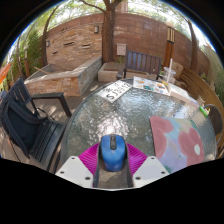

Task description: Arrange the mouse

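A blue computer mouse (111,152) sits between my gripper's (111,160) two fingers, its front pointing away from me. The magenta pads (89,157) press against both of its sides, so the gripper is shut on the mouse. It is held over the near edge of a round glass-topped table (120,120). A pink and pale-blue patterned mat (181,139) lies on the table to the right, beyond the fingers.
A dark chair (28,122) stands at the table's left. Papers or booklets (117,91) lie at the table's far side. Beyond are a stone bench (55,82), boxes (108,72), a tree trunk (108,35) and a brick wall (75,40).
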`<state>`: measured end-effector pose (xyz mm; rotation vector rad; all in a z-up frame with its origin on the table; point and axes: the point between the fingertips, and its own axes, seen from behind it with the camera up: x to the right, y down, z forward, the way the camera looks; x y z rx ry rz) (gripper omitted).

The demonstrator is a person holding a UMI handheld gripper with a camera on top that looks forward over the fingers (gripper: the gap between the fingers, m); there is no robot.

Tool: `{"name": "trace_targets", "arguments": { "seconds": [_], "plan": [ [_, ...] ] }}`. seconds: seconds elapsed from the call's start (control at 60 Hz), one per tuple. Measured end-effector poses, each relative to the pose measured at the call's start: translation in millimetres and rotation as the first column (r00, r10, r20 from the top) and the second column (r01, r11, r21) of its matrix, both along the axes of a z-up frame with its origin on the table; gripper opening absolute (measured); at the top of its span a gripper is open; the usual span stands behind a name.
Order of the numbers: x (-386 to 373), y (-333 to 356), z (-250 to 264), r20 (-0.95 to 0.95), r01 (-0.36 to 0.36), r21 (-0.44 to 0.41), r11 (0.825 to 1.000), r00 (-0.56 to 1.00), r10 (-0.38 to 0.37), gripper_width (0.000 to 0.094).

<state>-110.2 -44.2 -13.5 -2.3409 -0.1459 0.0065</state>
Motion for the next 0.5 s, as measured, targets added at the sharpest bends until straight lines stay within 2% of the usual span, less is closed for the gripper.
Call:
{"name": "trace_targets", "arguments": {
  "seconds": [0.017,0.1,0.183,0.25,0.317,0.383,0.433,0.5],
  "plan": [
    [-1,0,1,-0.001,-0.007,-0.002,1.000,1.000,0.007,0.0361],
    [-9,5,19,-0.032,-0.043,0.012,0.999,0.999,0.043,0.0346],
    [-14,17,70,-0.062,-0.078,0.096,0.992,0.995,0.084,0.0340],
    [-14,30,127,-0.118,-0.086,0.183,0.979,0.987,0.109,0.0339],
    [3,42,182,-0.143,-0.084,0.280,0.956,0.981,0.128,0.0340],
    [36,54,223,-0.145,-0.061,0.348,0.935,0.982,0.117,0.0341],
    [69,61,238,-0.151,-0.031,0.374,0.927,0.984,0.094,0.0339],
    [113,70,228,-0.143,0.011,0.355,0.935,0.989,0.042,0.0338]
  ]
}}
